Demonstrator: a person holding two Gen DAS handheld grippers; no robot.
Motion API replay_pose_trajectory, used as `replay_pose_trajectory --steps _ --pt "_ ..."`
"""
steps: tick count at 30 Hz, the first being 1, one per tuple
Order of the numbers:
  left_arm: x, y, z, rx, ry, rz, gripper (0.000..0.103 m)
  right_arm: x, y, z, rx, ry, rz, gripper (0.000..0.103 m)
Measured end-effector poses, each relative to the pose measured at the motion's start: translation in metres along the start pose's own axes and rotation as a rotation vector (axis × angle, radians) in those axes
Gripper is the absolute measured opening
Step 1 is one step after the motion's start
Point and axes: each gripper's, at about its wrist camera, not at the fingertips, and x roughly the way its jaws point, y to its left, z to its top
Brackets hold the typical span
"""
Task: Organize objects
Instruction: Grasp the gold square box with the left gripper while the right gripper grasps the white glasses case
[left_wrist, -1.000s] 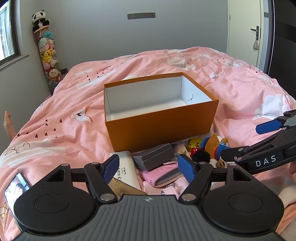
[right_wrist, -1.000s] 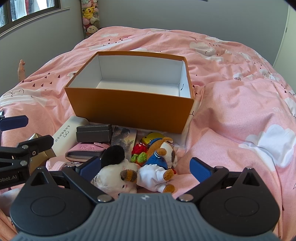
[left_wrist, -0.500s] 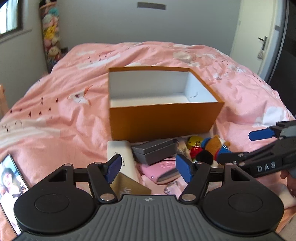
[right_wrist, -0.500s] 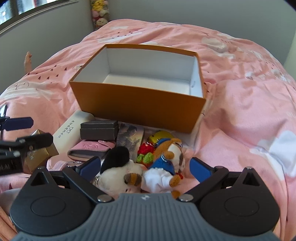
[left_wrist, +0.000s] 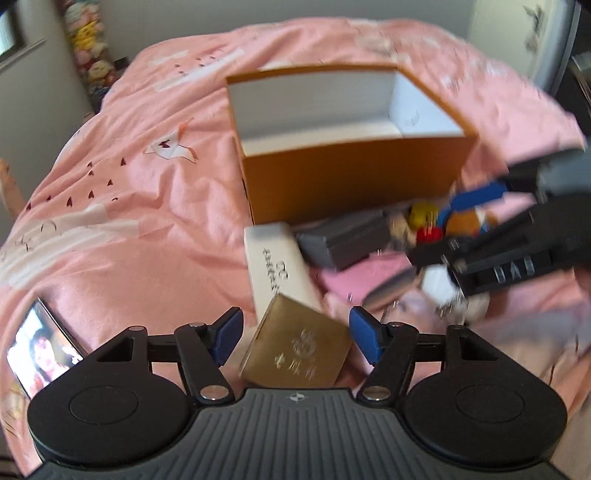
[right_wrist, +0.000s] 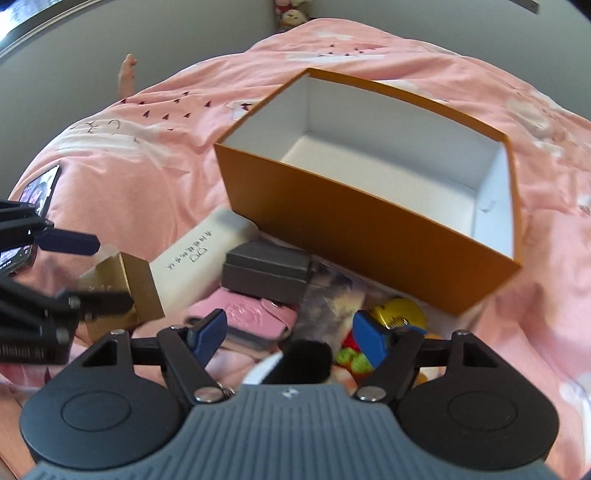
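I see the orange box (right_wrist: 369, 218) upper centre with open pink duvet (left_wrist: 129, 203) at its left. My left gripper (left_wrist: 295, 334) is closing around the gold box (left_wrist: 295, 350), pads apart from it; the right gripper (right_wrist: 288, 332), narrower than before, is closing over the black-and-white plush (right_wrist: 306, 360), untouched.

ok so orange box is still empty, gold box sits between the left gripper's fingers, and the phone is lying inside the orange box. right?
Not the phone. The left wrist view shows it lying on the pink bedspread, left of the left gripper, outside the orange box. The rest holds: that box is empty and the gold box is between the fingers.
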Motion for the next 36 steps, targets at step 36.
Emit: replay_pose_trajectory --steps 36 --pt "0.036 0.081 0.036 -0.178 -0.075 0.12 0.069 0.076 0.012 0.066 0.297 0.235 0.364 0.069"
